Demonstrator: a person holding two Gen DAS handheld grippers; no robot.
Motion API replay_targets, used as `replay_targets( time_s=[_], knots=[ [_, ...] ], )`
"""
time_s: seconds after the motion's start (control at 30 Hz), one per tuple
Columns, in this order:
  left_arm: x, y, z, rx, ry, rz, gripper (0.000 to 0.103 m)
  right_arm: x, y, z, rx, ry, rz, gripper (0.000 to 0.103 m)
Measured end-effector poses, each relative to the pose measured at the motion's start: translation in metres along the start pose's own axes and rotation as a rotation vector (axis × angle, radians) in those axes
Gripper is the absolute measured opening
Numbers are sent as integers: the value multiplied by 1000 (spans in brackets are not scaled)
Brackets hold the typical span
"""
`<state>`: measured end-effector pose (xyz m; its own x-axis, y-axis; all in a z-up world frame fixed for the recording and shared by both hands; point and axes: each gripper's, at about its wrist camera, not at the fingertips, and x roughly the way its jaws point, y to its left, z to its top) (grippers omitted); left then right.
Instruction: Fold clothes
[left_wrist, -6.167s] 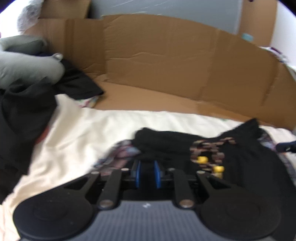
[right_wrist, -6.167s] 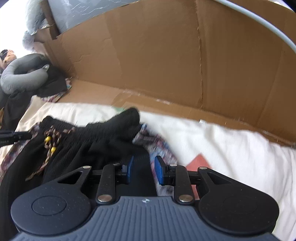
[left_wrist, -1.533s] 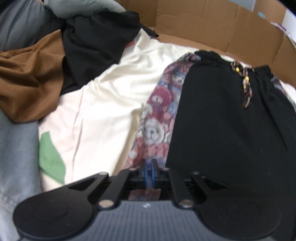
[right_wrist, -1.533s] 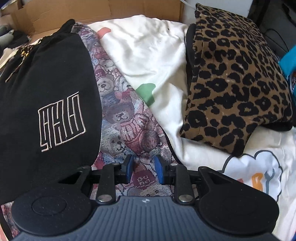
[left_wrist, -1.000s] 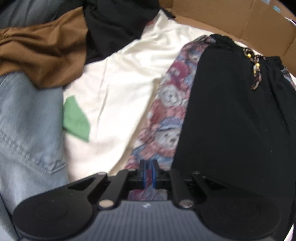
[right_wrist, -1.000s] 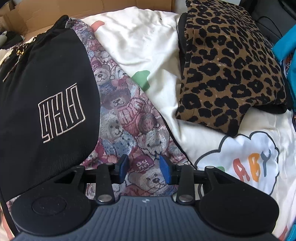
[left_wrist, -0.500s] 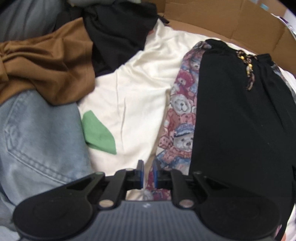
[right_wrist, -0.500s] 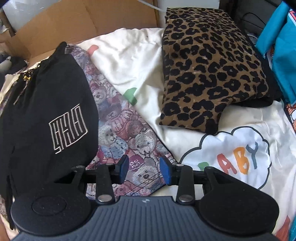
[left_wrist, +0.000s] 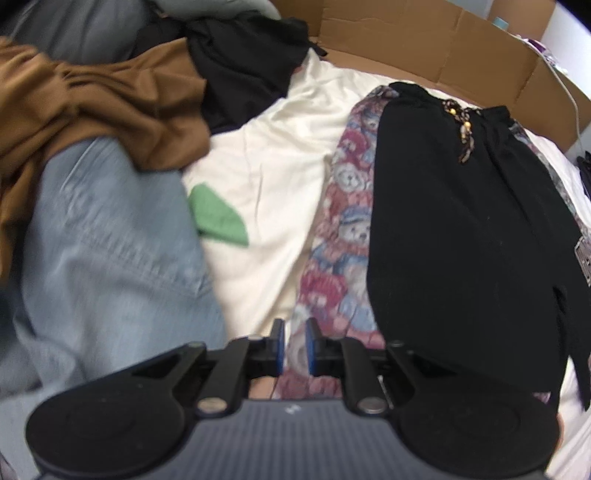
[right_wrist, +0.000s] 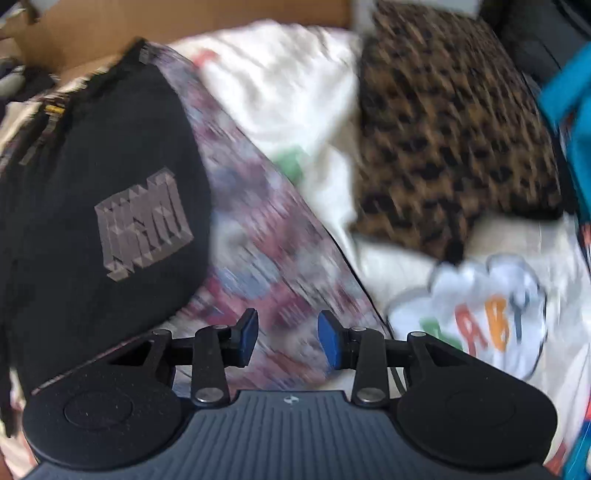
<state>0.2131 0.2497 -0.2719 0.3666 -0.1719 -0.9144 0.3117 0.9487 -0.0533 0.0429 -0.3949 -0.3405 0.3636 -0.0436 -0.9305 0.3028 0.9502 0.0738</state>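
- The left gripper (left_wrist: 292, 343) is hovering at the bottom centre of its view, its fingers a narrow gap apart and pinching nothing; the bear-print fabric (left_wrist: 343, 229) is lying below them
- The black shorts (left_wrist: 461, 229) are lying flat at the right of that frame, over the bear print
- The right gripper (right_wrist: 288, 339) is hanging with fingers spread wide, empty; the shorts' logo is showing at left, a leopard-print cushion (right_wrist: 450, 140) at upper right

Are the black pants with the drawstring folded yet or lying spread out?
Spread out. The black pants lie flat at length on the teddy-bear blanket, waistband toward the cardboard; no fold across them shows in either view.
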Motion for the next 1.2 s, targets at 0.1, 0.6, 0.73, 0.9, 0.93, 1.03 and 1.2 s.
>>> replay_targets(
  time_s=[0.1,0.6,0.73,0.9,0.93,1.03,1.2],
  knots=[
    [1,2,-16,-18,-3,7,17,-21,16,23,-36,-33,33,43],
    [11,22,-69,-123,-10,8,17,-97,72,61,-106,47,36,44],
    [8,25,-80,-152,-32,8,17,-116,81,51,28,17,22,46],
    [9,31,-87,-196,-51,-12,21,-142,105,10,122,2,21,54],
    [10,32,-88,-201,-51,-14,23,-146,111,0,118,-4,28,54],
    [15,32,-92,-209,-56,-21,29,-148,127,-26,73,-9,47,57],
    [19,28,-94,-210,-66,-19,31,-134,155,-43,-25,-33,78,57]
  ],
)
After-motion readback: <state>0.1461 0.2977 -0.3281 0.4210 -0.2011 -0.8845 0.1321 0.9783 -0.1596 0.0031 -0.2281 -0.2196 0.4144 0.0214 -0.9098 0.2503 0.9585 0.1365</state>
